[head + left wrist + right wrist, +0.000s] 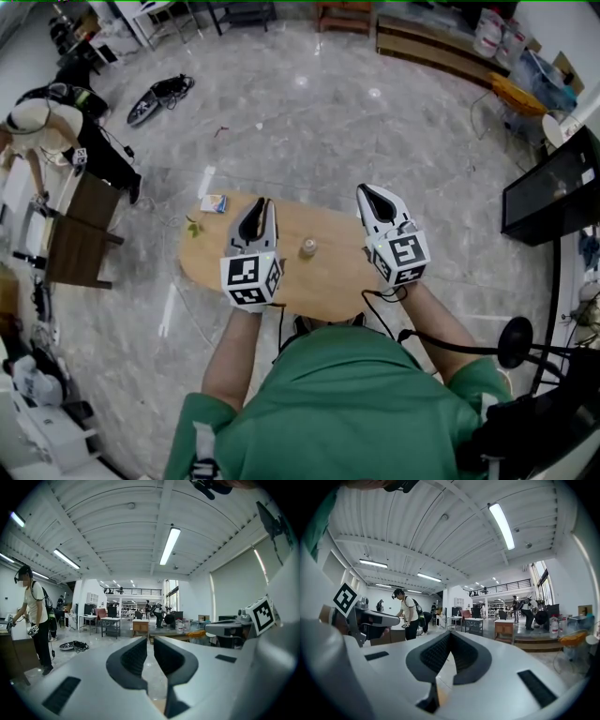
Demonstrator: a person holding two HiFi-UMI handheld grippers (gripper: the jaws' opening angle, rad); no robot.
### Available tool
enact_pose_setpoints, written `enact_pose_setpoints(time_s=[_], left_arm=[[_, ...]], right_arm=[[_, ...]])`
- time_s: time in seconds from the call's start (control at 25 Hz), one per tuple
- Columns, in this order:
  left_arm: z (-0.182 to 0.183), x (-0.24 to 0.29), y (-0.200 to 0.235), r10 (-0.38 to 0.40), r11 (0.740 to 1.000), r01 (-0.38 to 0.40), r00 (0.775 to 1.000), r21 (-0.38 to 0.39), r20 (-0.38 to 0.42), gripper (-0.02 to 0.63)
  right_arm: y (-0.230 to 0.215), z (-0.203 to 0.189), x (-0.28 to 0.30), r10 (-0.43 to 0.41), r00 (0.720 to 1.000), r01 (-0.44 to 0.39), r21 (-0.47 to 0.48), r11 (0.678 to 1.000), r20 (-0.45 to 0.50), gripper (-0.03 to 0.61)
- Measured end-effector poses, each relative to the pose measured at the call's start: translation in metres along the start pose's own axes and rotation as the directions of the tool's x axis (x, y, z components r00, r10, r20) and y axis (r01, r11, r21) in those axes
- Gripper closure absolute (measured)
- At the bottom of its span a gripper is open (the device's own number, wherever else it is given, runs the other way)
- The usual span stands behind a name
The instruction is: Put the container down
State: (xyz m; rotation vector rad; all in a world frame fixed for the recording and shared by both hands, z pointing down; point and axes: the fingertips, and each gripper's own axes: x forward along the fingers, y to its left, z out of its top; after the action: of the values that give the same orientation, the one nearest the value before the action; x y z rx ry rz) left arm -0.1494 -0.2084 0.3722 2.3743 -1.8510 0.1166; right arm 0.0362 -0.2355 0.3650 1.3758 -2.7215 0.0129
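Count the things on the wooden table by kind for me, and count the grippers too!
Grippers: 2, the left gripper and the right gripper, both shut and empty.
Container: 1, small, mid-table.
Packet: 1, at the left end of the table.
Green scrap: 1, near the packet; too small to tell what it is.
Total: 5.

No legible txt or nos., small card (214, 203) on table (328, 277) maybe printed, too small to read

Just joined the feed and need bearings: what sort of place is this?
Likely a big open workshop or lab hall: polished stone floor, long ceiling tube lights, work tables, another person wearing a headset.
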Motion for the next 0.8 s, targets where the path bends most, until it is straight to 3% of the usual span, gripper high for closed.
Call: enact_pose_setpoints(time_s=[0.8], left_arm=[[-0.0065, 0.0014, 0.0007, 0.003, 1.000, -0.003, 1.000, -0.002, -0.013, 0.555]], right_arm=[[0.0028, -0.0032, 0.0005, 0.007, 1.000, -0.007, -0.004, 1.000, -0.004, 0.557]])
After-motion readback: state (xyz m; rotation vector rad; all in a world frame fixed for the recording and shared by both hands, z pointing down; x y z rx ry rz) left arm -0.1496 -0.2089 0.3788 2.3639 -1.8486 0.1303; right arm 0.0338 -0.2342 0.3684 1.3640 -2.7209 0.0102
